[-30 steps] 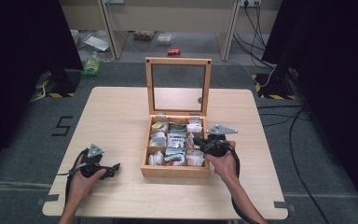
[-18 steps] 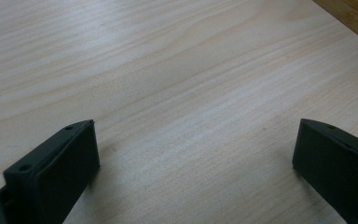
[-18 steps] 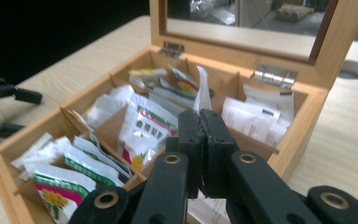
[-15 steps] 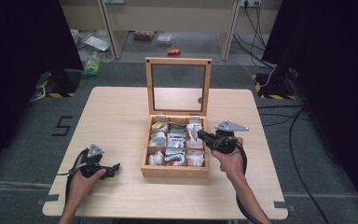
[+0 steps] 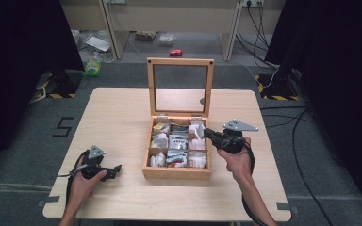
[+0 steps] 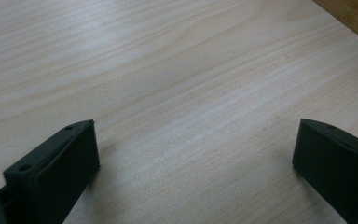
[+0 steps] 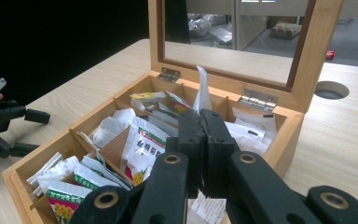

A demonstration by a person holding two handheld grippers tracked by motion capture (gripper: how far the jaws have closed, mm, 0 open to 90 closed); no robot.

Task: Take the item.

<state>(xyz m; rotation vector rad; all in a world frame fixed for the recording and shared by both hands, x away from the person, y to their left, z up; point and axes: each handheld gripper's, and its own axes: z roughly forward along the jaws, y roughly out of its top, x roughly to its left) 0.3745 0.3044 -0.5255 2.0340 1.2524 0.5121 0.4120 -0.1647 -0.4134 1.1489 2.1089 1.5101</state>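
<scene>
An open wooden box [image 5: 176, 173] stands mid-table with its glass lid [image 5: 179, 63] upright. Its compartments hold several tea sachets [image 5: 169, 141]. My right gripper [image 5: 208, 133] hovers over the box's right side, shut on a thin white sachet [image 7: 202, 88] that sticks up between the jaws, above the box [image 7: 289, 135] and its packets. My left gripper [image 5: 116, 169] rests on the table left of the box, open, with bare tabletop [image 6: 168, 70] between its fingers [image 6: 60, 168]. The left gripper [image 7: 36, 133] is also in the right gripper view, far left.
The light wooden table [image 5: 118, 113] has a round cable hole [image 5: 202, 100] behind the box. Cables trail from both grippers toward the front edge. Dark floor, cables and clutter lie beyond the table's far edge.
My right gripper has risen and drawn slightly back and right from the box's front right compartments, with the white sachet in its jaws. The left gripper has stayed put.
</scene>
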